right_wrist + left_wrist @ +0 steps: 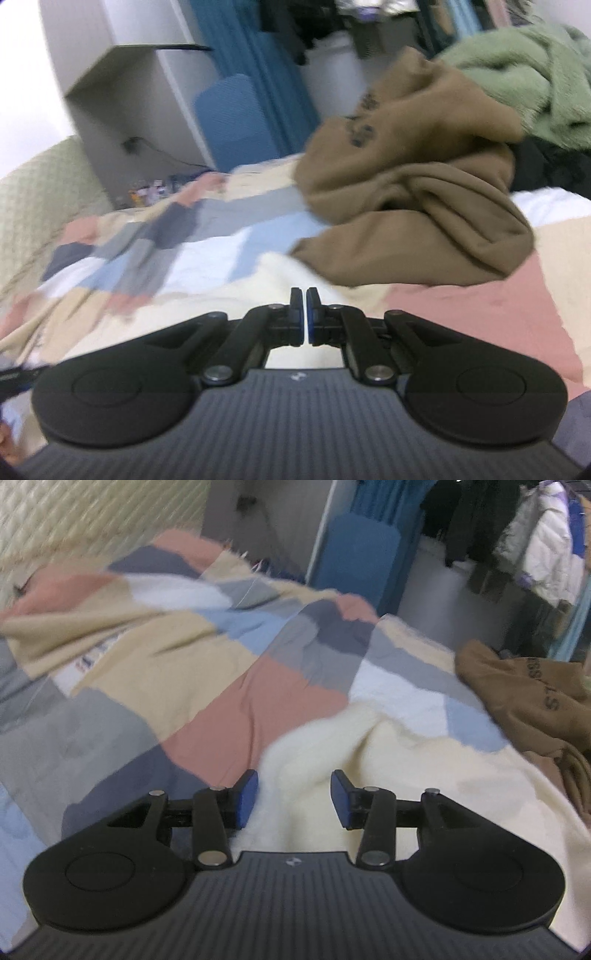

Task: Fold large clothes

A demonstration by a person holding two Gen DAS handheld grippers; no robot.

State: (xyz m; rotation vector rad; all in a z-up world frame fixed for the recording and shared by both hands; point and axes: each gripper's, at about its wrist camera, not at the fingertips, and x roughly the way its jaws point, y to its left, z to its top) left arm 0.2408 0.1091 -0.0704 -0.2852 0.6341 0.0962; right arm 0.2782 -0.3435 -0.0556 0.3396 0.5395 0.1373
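Cream fleece garment [332, 738] lies at lower centre of the left wrist view on the patchwork bed [229, 686]; the left gripper [294, 797] tilts down over it, fingers released. In the right wrist view, right gripper [305, 314] fingers are clenched empty; the brown sweatshirt's [413, 192] print is unreadable.

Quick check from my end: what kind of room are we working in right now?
Most likely a bedroom. The work surface is a bed covered by a patchwork quilt, garments hang on a crowded clothes rail behind it, and a loose brown sweatshirt lies on the bed.
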